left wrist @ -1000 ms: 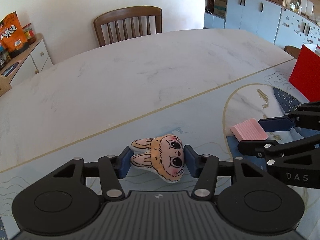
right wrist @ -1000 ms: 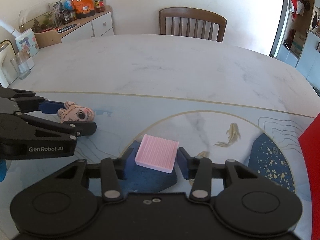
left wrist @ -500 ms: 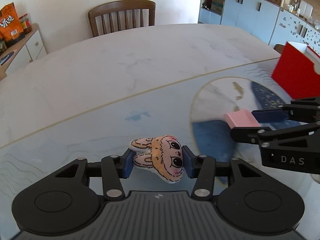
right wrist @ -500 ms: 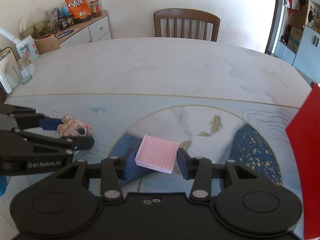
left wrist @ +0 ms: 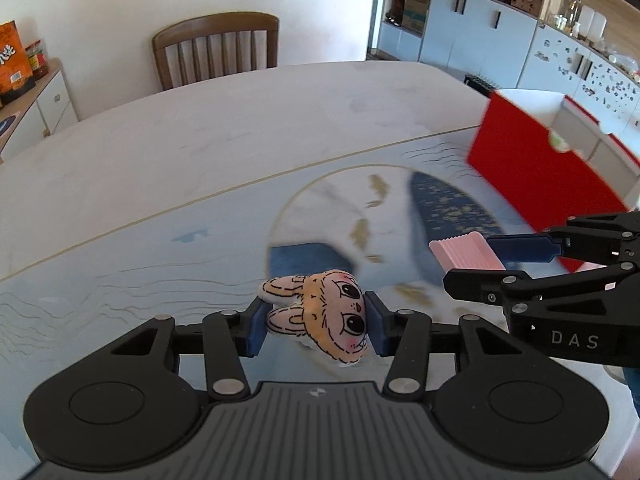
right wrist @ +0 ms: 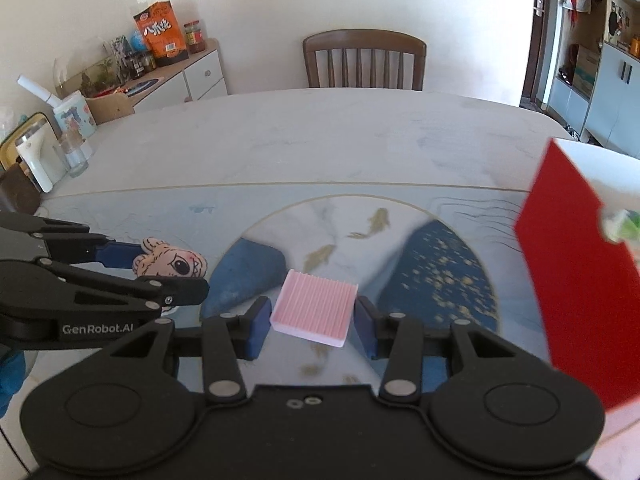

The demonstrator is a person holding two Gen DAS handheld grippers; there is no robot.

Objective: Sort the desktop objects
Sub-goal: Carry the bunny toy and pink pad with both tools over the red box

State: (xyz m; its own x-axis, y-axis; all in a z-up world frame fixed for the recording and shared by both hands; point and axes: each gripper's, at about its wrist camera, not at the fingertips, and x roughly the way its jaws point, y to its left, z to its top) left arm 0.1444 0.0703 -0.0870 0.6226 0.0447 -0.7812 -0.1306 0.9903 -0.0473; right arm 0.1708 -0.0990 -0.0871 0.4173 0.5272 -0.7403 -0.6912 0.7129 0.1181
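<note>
Marble table (right wrist: 320, 140) with fish-patterned mat (right wrist: 400, 216), red box (right wrist: 576, 280) on it.

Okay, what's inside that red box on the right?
The red box shows white inner walls and something small and green-white at its notch, too blurred to identify. Its red front wall hides the rest of the inside.

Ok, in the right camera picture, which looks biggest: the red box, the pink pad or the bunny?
Largest to smallest, as they look in that view:
1. red box
2. pink pad
3. bunny, partly hidden by the left gripper

The pad sits nearest the camera, in the right gripper, so real sizes may differ.
</note>
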